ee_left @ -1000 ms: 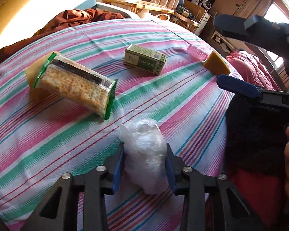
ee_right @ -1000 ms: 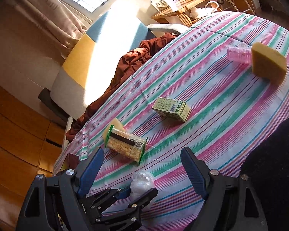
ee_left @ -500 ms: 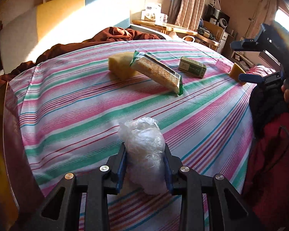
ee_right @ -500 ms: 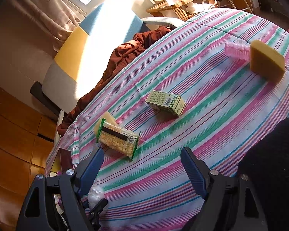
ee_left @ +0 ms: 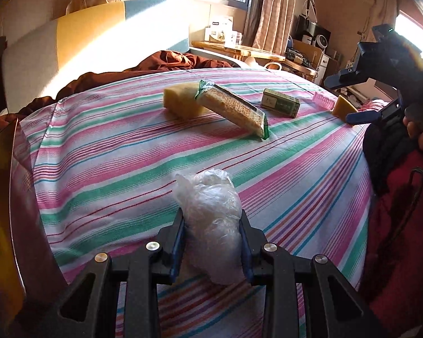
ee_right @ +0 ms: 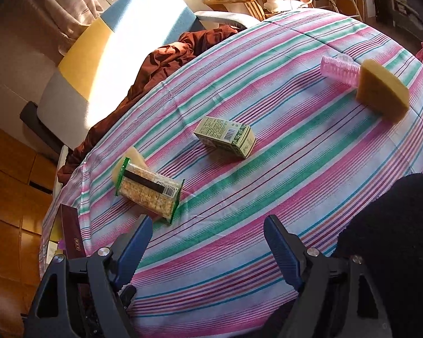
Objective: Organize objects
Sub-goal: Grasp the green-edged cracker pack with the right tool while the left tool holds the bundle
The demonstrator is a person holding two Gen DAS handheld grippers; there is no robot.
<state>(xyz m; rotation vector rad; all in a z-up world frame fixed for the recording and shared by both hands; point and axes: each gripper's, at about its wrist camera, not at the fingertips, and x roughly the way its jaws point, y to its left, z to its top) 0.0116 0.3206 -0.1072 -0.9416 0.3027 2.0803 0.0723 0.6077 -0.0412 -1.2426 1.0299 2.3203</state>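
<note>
Striped pink, green and white cloth (ee_left: pixel 121 152) covers the bed, or perhaps a desk. Left tongs (ee_left: pixel 213 242) stay clamped on a crumpled clear plastic bag (ee_left: pixel 211 219), now drawn back from the green-edged cracker packet (ee_left: pixel 234 109) it was near a second ago. Right tongs (ee_right: pixel 208 242) gape empty above the cloth; that packet leans on a yellow sponge block (ee_left: pixel 180 104), a green carton (ee_right: pixel 225 136) well beyond.

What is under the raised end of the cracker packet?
A yellow sponge props up the cracker packet; the packet's other end rests on the striped cloth. The sponge part beneath it is hidden.
</note>
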